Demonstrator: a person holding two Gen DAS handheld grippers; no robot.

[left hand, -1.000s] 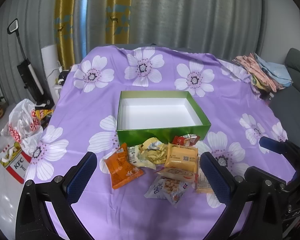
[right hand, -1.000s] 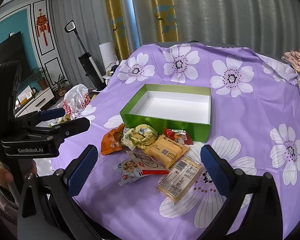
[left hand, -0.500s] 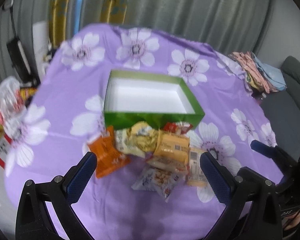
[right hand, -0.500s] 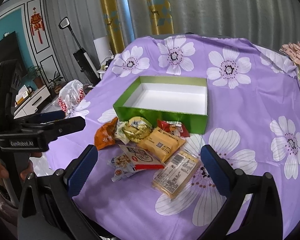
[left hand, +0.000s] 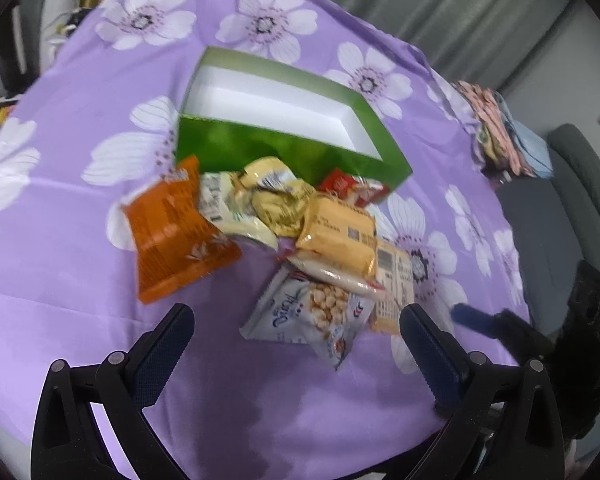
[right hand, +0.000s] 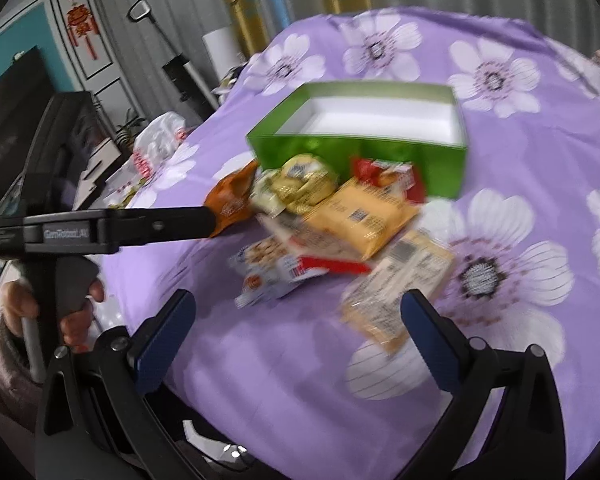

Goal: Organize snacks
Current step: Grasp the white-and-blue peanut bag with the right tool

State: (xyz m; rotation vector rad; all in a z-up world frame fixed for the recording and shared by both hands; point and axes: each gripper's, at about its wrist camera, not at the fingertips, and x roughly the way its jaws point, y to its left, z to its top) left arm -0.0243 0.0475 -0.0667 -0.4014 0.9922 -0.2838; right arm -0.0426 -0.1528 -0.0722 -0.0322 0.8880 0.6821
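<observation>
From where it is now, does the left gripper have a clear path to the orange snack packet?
Probably yes. The left gripper is open and short of the pile, and the orange packet lies at the pile's left edge on bare cloth, only its right edge meeting the neighbouring pale wrapper.

Your left gripper (left hand: 296, 340) and right gripper (right hand: 298, 326): black plastic frames, silver screws, dark blue ribbed finger pads (left hand: 162, 354). White "GenRobot.AI" lettering on the left one's side. Your sleeve (right hand: 2, 364) is brownish-mauve knit.
</observation>
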